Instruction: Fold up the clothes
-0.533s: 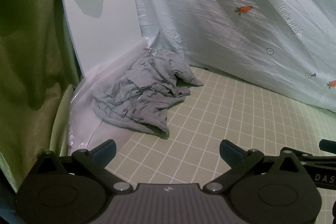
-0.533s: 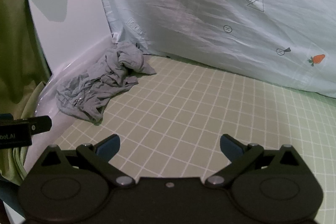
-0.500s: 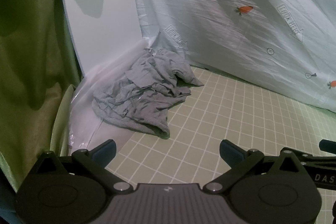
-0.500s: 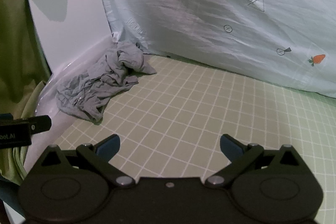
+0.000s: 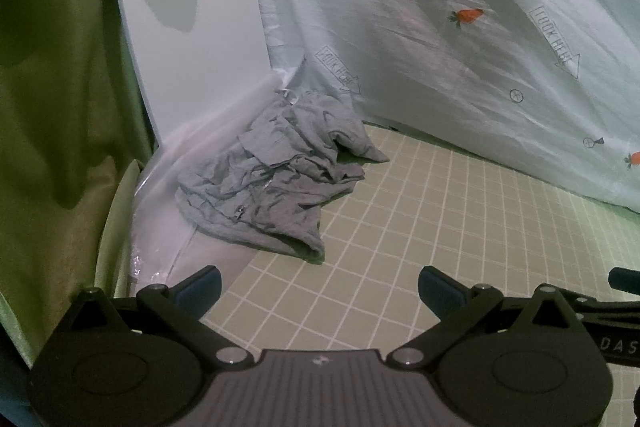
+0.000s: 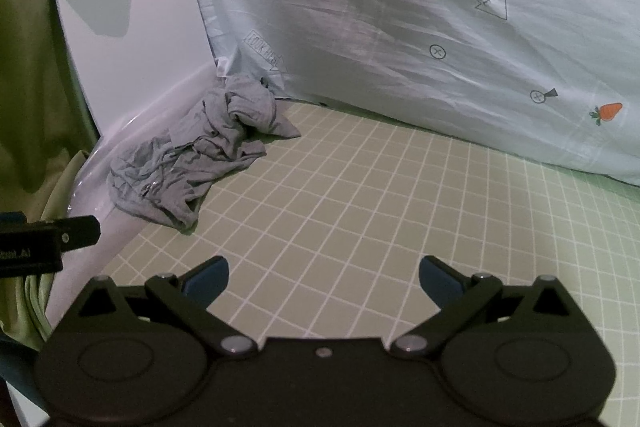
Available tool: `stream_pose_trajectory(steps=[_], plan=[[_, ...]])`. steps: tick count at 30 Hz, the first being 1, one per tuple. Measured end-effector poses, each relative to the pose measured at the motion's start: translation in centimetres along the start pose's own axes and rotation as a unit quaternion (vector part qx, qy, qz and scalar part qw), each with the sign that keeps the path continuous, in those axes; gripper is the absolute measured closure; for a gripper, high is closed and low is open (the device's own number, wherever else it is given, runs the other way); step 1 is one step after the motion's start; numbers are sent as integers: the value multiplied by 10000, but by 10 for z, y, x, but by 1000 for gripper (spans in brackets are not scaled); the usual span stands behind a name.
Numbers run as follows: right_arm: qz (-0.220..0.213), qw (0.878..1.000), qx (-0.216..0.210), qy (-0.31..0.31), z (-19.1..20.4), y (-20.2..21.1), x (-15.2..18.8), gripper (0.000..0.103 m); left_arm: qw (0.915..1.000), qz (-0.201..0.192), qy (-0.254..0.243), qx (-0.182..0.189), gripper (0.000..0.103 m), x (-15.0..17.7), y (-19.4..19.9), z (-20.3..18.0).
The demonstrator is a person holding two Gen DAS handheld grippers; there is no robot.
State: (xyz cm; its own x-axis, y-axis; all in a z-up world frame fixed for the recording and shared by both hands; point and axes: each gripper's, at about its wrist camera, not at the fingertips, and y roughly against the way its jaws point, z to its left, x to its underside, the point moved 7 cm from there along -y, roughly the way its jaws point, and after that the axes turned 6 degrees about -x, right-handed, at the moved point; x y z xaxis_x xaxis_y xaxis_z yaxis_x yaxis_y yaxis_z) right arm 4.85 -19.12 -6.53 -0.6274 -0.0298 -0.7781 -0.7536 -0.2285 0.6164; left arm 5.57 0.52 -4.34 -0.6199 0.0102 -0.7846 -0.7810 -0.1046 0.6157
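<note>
1. Right at the start: the grey garment [image 5: 276,171] lies crumpled in the far left corner of the checked tabletop [image 5: 420,227], against the white board [image 5: 192,27] and the carrot-print sheet [image 5: 460,27].
2. Left tool [image 5: 318,287] is spread wide and empty, well short of the heap.
3. Right tool [image 6: 322,281] is equally wide, holding nothing.
4. Next, I'd say: reach in, pinch an edge, drag it out flat.

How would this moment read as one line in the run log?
phase: before first grasp | left gripper: open, empty | right gripper: open, empty | grey garment: crumpled on checked mat, untouched
</note>
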Motion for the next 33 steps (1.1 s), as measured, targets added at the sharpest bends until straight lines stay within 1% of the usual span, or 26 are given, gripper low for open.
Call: stream_pose_trajectory(steps=[15, 27, 33], plan=[[33, 10000, -72, -12, 0, 0, -1, 0, 10000, 4, 32, -37, 0, 2, 0, 1], [40, 10000, -41, -37, 3, 3, 0, 0, 10000, -4, 26, -41, 0, 2, 1, 5], [26, 10000, -26, -72, 1, 3, 1, 0, 10000, -42, -14, -31, 0, 0, 0, -3]])
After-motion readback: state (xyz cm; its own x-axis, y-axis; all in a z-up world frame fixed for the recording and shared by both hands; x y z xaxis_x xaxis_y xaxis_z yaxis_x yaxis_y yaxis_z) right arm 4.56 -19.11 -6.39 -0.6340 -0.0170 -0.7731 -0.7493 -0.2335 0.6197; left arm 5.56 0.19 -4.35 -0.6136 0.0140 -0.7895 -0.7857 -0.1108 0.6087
